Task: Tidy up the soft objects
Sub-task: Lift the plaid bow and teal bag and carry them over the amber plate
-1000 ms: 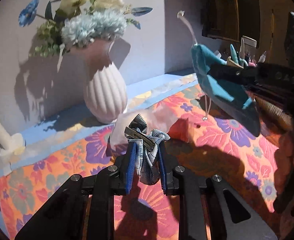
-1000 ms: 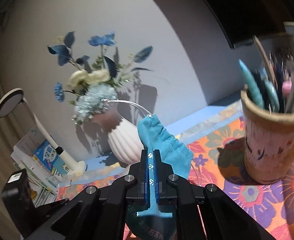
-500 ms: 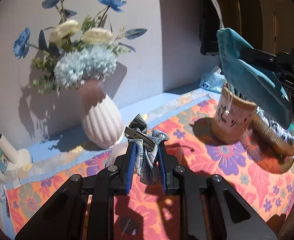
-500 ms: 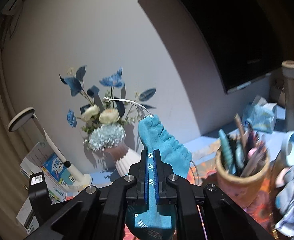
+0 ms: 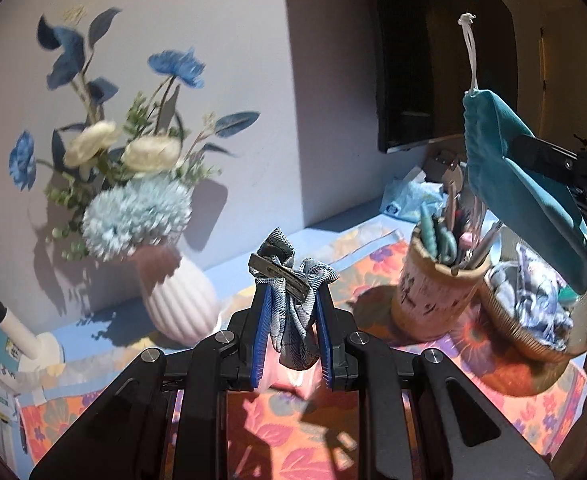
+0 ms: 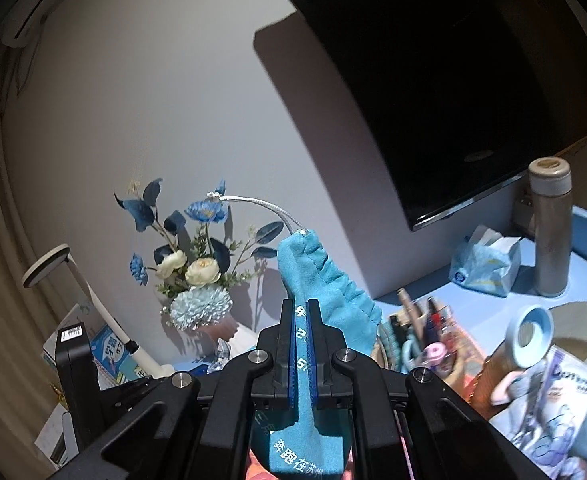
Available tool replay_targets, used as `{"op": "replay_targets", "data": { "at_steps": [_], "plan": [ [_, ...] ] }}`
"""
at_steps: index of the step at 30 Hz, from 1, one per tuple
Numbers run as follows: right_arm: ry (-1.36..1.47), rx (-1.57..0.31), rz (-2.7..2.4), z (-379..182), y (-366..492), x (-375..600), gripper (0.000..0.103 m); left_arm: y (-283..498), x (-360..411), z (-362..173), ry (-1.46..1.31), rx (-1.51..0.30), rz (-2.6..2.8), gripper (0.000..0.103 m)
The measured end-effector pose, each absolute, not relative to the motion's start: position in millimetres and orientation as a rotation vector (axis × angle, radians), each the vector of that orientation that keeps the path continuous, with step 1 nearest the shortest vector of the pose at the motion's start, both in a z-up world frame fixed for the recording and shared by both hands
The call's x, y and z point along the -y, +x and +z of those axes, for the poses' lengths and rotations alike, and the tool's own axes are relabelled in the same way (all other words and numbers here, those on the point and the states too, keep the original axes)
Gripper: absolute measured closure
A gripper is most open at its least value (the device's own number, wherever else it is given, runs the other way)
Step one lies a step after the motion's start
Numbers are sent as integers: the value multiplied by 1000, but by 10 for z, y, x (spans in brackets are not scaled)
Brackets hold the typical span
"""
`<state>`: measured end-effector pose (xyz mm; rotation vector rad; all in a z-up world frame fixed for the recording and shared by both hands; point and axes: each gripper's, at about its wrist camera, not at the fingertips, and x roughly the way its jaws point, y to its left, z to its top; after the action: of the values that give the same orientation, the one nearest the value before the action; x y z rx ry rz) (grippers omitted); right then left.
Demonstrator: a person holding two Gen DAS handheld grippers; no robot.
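Nearest, above a floral orange tablecloth, the left gripper has its jaws closed partway on a blue-grey plaid fabric bow with a metal hair clip across its top; the bow is lifted clear of the table. To the right and higher, the right gripper has its jaws pressed nearly together on a flat teal drawstring pouch, also held in the air. White Chinese lettering shows on the pouch's lower end, and its pale cord sticks out stiffly from the gathered mouth.

Beyond the bow, on the right side of the cloth, stands a pen holder crowded with pens and scissors. Just beside it on the right sits a woven basket holding blue-and-white patterned fabric. The pouch hangs above the basket.

Farther left, a ribbed white vase carries blue, cream and pale-blue artificial flowers. A white desk lamp stands at the far left. Against the far wall on the right lie a blue tissue pack and a metal flask, beneath a dark wall-mounted screen.
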<state>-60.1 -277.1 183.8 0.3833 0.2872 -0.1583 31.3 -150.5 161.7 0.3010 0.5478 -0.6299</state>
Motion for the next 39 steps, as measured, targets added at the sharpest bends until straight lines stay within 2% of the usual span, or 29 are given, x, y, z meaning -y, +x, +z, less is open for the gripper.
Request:
{"op": "replay_targets", "data": {
  "at_steps": [23,39],
  "plan": [
    [382,-246,-307,2187,-1300,3564,99,134,2713,2229,267,-481,-803,85],
    [430,-331,-481,2073,-1795,4140,99,-344,3514,2068,290,-523,-1012,84]
  ]
}}
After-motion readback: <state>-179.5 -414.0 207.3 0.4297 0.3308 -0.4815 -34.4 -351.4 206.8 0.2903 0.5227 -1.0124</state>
